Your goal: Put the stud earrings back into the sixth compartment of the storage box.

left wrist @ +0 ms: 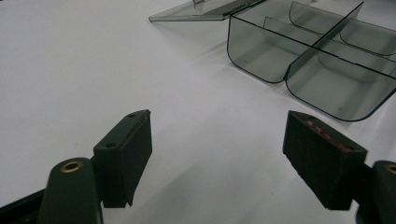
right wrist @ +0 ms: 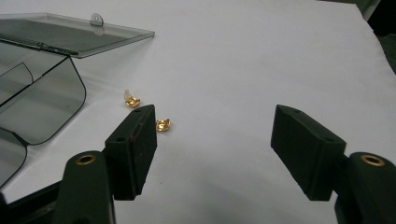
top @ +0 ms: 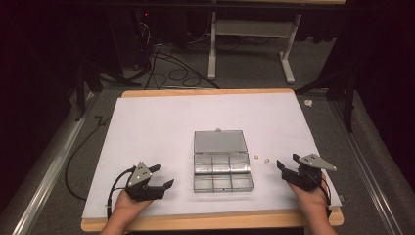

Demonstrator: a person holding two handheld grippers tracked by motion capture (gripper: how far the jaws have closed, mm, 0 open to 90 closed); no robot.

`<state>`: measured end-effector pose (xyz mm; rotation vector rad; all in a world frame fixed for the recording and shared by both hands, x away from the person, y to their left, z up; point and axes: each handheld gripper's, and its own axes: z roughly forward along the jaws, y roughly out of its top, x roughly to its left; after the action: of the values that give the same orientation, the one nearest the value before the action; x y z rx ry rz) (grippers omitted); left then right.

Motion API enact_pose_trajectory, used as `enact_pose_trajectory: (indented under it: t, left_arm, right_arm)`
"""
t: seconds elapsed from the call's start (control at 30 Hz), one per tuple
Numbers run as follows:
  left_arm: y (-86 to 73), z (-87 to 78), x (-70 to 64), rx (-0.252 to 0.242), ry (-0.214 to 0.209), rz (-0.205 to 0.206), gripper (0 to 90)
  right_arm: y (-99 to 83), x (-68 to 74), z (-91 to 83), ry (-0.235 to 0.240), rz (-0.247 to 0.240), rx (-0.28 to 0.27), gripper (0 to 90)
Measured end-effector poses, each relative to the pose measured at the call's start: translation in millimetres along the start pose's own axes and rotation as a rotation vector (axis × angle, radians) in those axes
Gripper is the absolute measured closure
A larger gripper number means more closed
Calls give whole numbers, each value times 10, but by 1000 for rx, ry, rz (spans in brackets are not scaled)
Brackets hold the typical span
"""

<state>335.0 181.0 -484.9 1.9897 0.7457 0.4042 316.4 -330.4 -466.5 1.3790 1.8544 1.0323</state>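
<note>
Your left gripper (top: pixel 155 178) rests near the front edge of the table (top: pixel 147 122), left of the box (top: pixel 221 159), jaws spread wide and holding nothing; its own view confirms bare white surface between the pads (left wrist: pixel 128 156). Your right gripper (top: pixel 285 172) sits toward the front right corner, likewise released and empty, its jaws aimed inward at the two gold pieces. One clear box lies just front of the table's centre, its lid (top: pixel 219 141) folded flat toward the far edge so that the compartments stand open from above; six compartments can be counted in the high view, in two rows of three, and all appear empty. Two small gold pieces lie on the bare surface just right of the box, between it and the right gripper: the first piece (right wrist: pixel 132 101) nearer the box, the second piece (right wrist: pixel 163 124) just beside the right gripper's left pad (right wrist: pixel 133 149), neither touched. The likely reason for this layout is reach: the pieces lie on the right gripper's side, so that hand is best placed to lift them into a compartment, while the left gripper waits beside the box, probably to steady it. Count: two grippers, one box, one lid, six compartments, two gold pieces
</note>
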Motion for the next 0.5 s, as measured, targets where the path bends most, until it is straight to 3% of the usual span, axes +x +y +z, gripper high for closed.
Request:
enact_pose_trajectory:
  t: [0.43,0.5]
  left_arm:
    - [0,0,-1,0,2,-1,247]
    - [2,3,-1,4,0,0,247]
  right_arm:
    - [0,-44,-42,2,37,-21,340]
    - [21,-9,-88,-14,30,-65,399]
